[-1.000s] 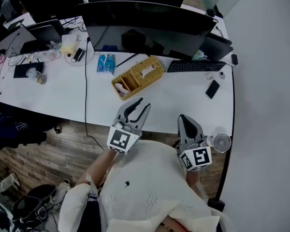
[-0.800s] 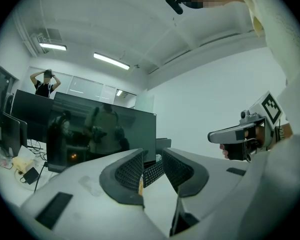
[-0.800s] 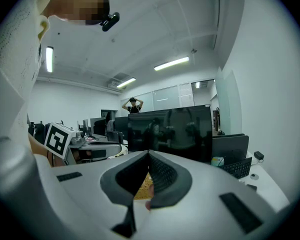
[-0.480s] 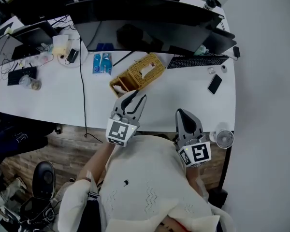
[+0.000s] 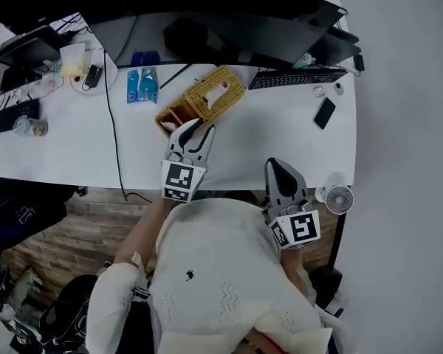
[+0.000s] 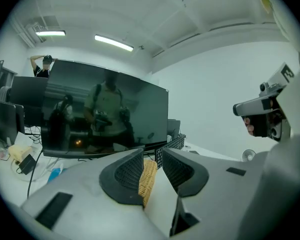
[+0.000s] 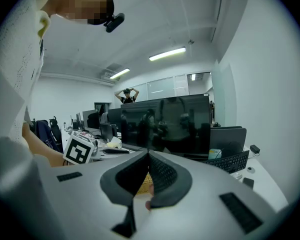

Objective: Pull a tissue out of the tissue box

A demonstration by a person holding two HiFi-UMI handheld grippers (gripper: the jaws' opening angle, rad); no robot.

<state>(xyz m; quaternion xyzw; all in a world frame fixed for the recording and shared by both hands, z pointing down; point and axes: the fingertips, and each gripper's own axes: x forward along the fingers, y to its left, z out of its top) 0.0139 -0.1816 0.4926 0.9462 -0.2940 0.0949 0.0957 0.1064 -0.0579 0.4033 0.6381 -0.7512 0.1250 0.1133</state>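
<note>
The tissue box [image 5: 215,96] is a yellow wicker holder lying at an angle on the white desk [image 5: 74,150], with a white tissue [image 5: 220,88] poking from its top slot. My left gripper [image 5: 195,128] is open, its tips just short of the box's near end. In the left gripper view the wicker box [image 6: 148,180] shows through the gap of the left gripper [image 6: 152,155], untouched. My right gripper [image 5: 276,167] hangs near the desk's front edge, well right of the box, with its jaws together and empty. In its own view the right gripper [image 7: 148,155] meets at the tips.
A wide dark monitor [image 5: 207,6] stands behind the box. A keyboard [image 5: 295,80], a phone [image 5: 324,113] and a small fan [image 5: 340,198] sit on the right. Blue packets [image 5: 142,85], a black cable [image 5: 112,124] and clutter lie on the left.
My left gripper has moved forward and down toward the wicker box, still open. The right gripper has shifted only slightly and stays shut.
</note>
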